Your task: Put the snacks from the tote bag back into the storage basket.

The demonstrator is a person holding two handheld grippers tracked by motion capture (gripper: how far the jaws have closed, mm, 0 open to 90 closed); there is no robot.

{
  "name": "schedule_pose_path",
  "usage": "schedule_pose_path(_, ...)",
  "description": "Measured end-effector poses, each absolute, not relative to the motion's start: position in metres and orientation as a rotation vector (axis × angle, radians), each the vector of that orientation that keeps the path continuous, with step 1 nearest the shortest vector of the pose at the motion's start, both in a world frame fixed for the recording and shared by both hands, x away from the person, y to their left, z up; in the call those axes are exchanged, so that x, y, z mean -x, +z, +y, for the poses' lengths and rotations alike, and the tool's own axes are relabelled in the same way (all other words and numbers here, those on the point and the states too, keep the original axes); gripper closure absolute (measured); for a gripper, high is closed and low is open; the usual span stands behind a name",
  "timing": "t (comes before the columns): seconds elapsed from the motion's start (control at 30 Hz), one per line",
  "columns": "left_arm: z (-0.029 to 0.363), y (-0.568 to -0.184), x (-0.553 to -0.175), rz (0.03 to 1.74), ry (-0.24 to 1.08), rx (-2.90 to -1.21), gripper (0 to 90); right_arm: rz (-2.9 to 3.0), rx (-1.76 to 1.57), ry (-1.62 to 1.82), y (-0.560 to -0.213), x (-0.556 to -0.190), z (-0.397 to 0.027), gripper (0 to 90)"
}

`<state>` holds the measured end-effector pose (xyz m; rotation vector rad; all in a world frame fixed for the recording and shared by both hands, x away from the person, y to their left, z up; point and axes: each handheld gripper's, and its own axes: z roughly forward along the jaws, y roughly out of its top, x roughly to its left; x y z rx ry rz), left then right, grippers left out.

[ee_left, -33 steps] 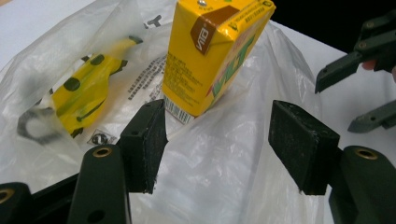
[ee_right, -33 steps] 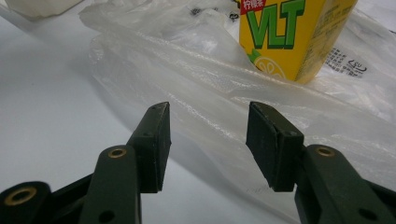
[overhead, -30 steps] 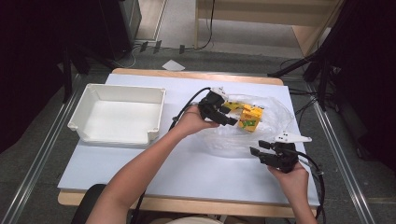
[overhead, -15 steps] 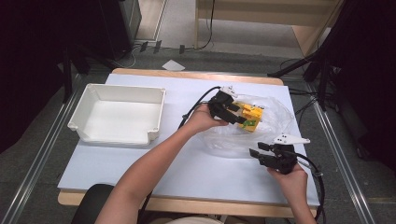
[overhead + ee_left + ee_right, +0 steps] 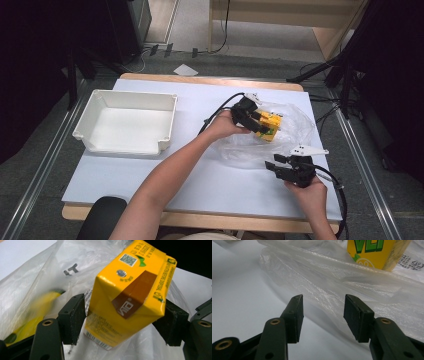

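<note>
A yellow drink carton (image 5: 270, 126) lies tilted in the mouth of a clear plastic bag (image 5: 297, 131) at the table's right. My left gripper (image 5: 261, 128) reaches into the bag. Its jaws have just been opening and stand on either side of the carton (image 5: 125, 297), the pads (image 5: 72, 317) right beside its sides without squeezing it. My right gripper (image 5: 276, 163) hovers in front of the bag, open and empty. In the right gripper view its jaws (image 5: 323, 315) point at the bag's crumpled film (image 5: 337, 277), with the carton (image 5: 374, 252) behind.
A white tray (image 5: 125, 102) stands at the table's left. Bare pale table (image 5: 200, 190) stretches in front of it. Inside the bag a blurred yellow thing (image 5: 37, 312) lies left of the carton. Cables trail from both grippers.
My left hand has carried the carton to the right and lower, deeper into the bag. The right gripper has kept still.
</note>
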<state>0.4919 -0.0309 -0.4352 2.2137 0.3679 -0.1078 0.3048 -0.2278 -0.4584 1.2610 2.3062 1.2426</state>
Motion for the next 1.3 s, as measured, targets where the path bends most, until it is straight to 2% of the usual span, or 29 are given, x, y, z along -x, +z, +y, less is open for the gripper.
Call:
schedule_pose_path(0.33, -0.043, -0.438, -0.489, 0.353, -0.095, -2.212, 32.6, 2.321, -1.261, 1.231, -0.462, -0.308, -0.226, 51.4)
schedule_pose_path(0.4, -0.044, -0.437, -0.486, 0.347, -0.051, -2.235, 37.4, 2.318, -1.263, 1.232, -0.462, -0.308, -0.226, 51.4)
schedule_pose_path(0.5, -0.043, -0.436, -0.484, 0.356, -0.061, -2.247, 47.3, 2.322, -1.267, 1.235, -0.462, -0.308, -0.226, 51.4)
schedule_pose_path(0.9, -0.044, -0.43, -0.483, 0.435, -0.032, -2.277, 52.3, 2.319, -1.259, 1.248, -0.462, -0.308, -0.226, 51.6)
schedule_pose_path(1.3, -0.036, -0.411, -0.479, 0.456, -0.04, -2.273, 52.9, 2.316, -1.249, 1.269, -0.461, -0.306, -0.226, 51.7)
